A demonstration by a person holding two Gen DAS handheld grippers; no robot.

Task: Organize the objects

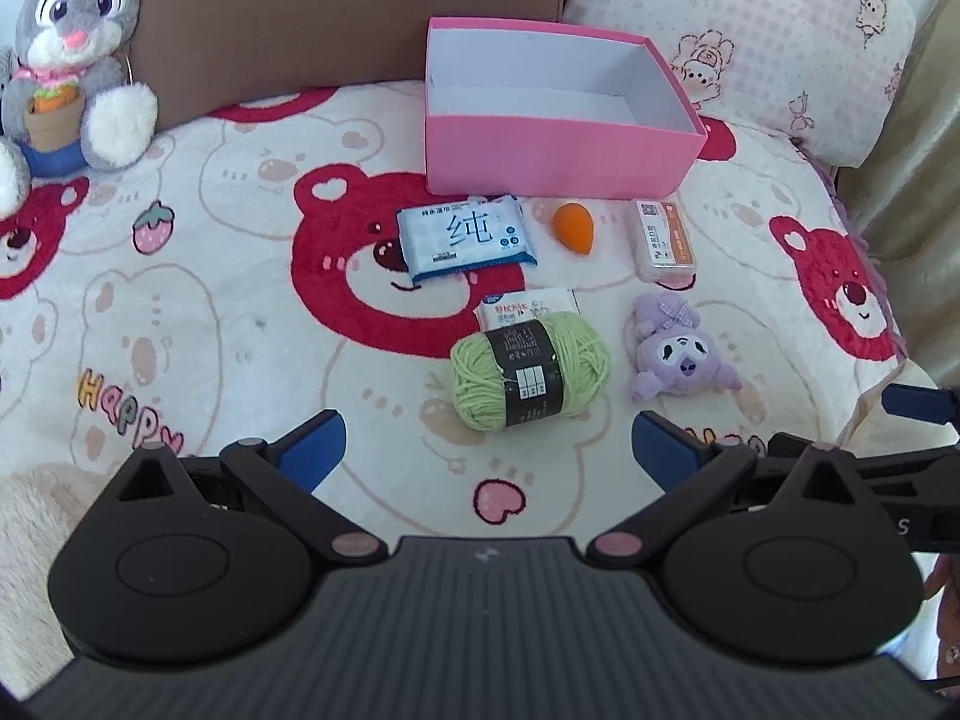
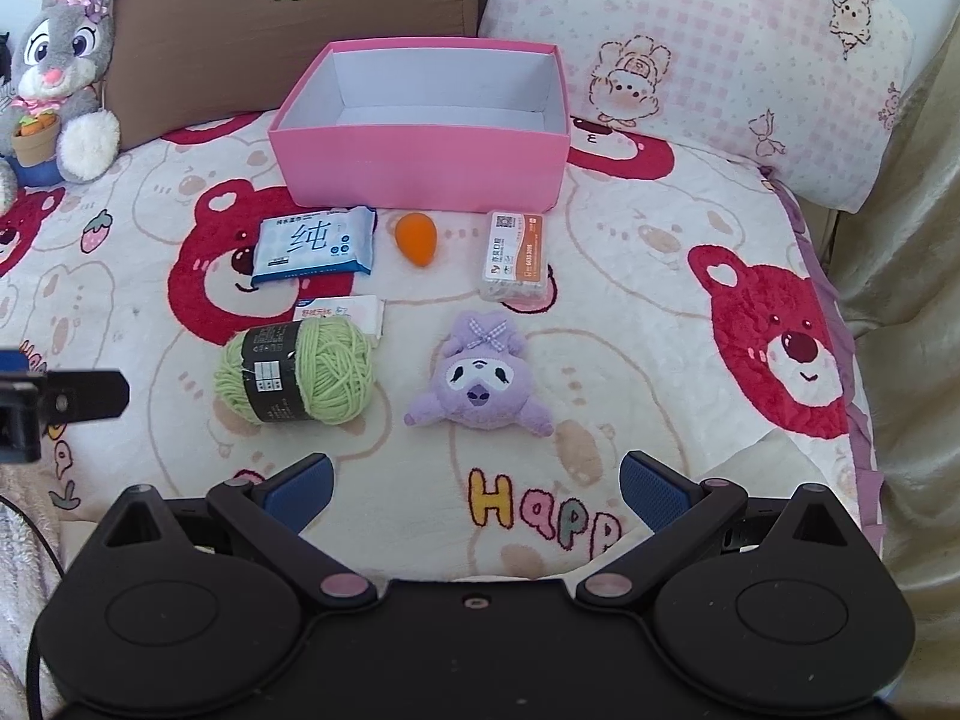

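An empty pink box (image 1: 558, 159) (image 2: 420, 165) stands open at the back of the bed. In front of it lie a blue wipes pack (image 1: 465, 238) (image 2: 315, 246), an orange sponge egg (image 1: 573, 227) (image 2: 416, 238) and a clear floss-pick box (image 1: 663, 240) (image 2: 516, 256). Nearer are a green yarn ball (image 1: 528, 369) (image 2: 300, 372) resting on a small tissue pack (image 1: 528, 307) (image 2: 354, 309), and a purple plush (image 1: 675, 354) (image 2: 480, 375). My left gripper (image 1: 489, 450) is open, just short of the yarn. My right gripper (image 2: 477, 489) is open, just short of the plush.
A grey bunny plush (image 1: 72, 54) (image 2: 57, 72) sits at the back left against a brown cushion (image 1: 336, 12) (image 2: 288, 18). A pink patterned pillow (image 1: 750, 30) (image 2: 690, 48) lies back right. The bear-print blanket (image 1: 210, 300) (image 2: 600, 330) ends at the right edge.
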